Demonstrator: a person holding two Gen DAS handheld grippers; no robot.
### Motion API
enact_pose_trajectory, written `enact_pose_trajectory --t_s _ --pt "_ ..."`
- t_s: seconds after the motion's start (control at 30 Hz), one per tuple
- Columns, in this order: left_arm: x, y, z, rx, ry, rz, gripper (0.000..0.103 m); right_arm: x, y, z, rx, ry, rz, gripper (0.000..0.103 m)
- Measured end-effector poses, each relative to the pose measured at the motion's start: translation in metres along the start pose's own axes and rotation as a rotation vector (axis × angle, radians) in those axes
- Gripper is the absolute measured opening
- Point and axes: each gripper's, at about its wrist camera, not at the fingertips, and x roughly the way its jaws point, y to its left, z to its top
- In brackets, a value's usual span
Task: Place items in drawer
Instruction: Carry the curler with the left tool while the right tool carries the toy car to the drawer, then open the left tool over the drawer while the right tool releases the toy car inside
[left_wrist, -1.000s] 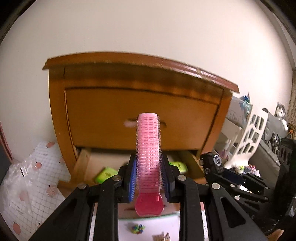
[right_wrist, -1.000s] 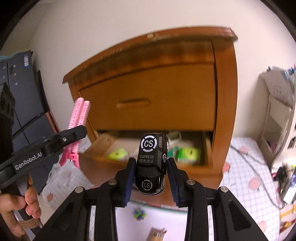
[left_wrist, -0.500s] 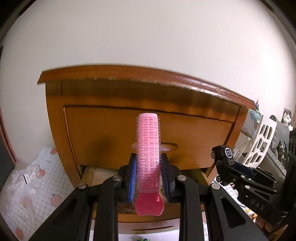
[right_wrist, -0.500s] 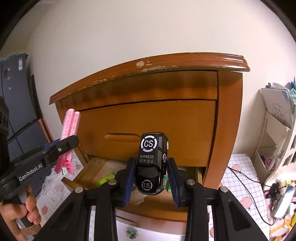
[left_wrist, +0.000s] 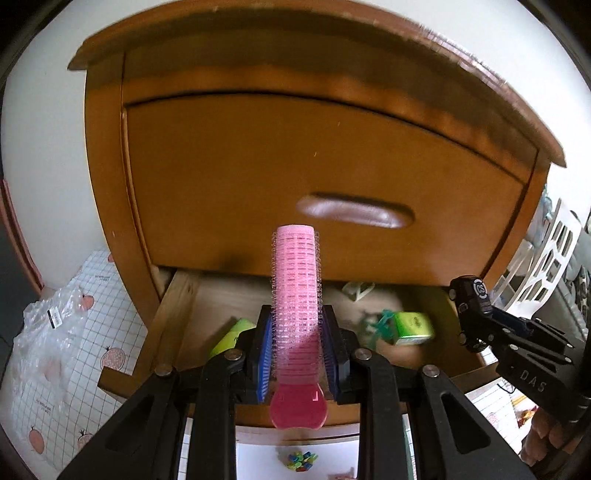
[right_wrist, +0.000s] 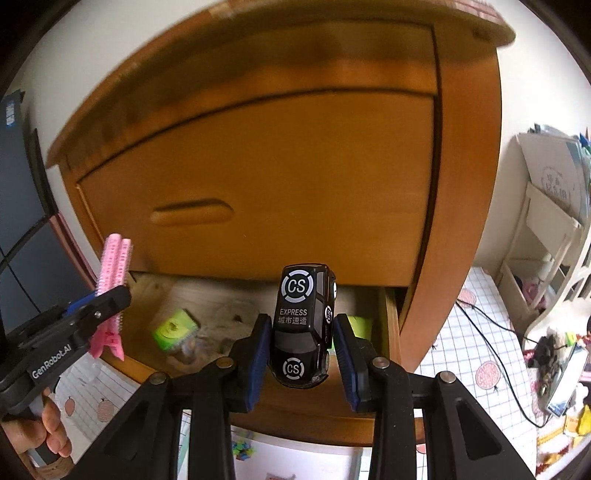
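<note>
My left gripper (left_wrist: 297, 325) is shut on a pink hair-roller clip (left_wrist: 296, 291) that stands upright between its blue pads. It also shows at the left of the right wrist view as the pink clip (right_wrist: 112, 273). My right gripper (right_wrist: 301, 332) is shut on a black toy van (right_wrist: 303, 321) marked "CS EXPRESS", seen too as the toy van (left_wrist: 471, 295) at the right of the left wrist view. Both hover just in front of the open lower drawer (left_wrist: 173, 317) of a wooden nightstand (right_wrist: 280, 177). Green items (left_wrist: 412, 325) lie inside the drawer.
The upper drawer (left_wrist: 317, 177) with its oval handle (left_wrist: 354, 210) is closed above the open one. A crinkled plastic bag (left_wrist: 48, 332) lies on the checkered floor at left. A white shelf unit (right_wrist: 546, 236) and cables stand at right. Small colourful bits (left_wrist: 301, 459) lie on a white sheet below.
Both grippers have moved closer to the nightstand and tilted downward, so the open lower drawer and its contents fill more of each view. Both keep hold of their items.
</note>
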Motion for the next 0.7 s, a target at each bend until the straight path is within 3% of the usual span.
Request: enact_pose_trajectory --t_s 0.2,0.33,0.5,0.6,0.7 --pt "0.007 -0.004 -0.003 0.011 0.021 0.007 0.027 0.012 -0.005 -0.007 0.017 0.041 -0.012 0.037" --pt "0.008 -0.009 -0.005 0.024 0.024 0.005 0.048 0.013 -0.007 -0.009 0.032 0.049 -0.01 0.037" --pt "0.009 -0.013 -0.007 0.04 0.034 0.006 0.054 0.014 -0.006 -0.01 0.015 0.054 -0.009 0.038" --pt "0.008 -0.012 -0.007 0.028 0.033 0.003 0.062 0.011 -0.004 -0.011 0.005 0.056 -0.013 0.043" --pt "0.008 -0.01 -0.008 0.015 0.037 0.008 0.071 0.01 -0.004 -0.014 0.001 0.056 -0.019 0.056"
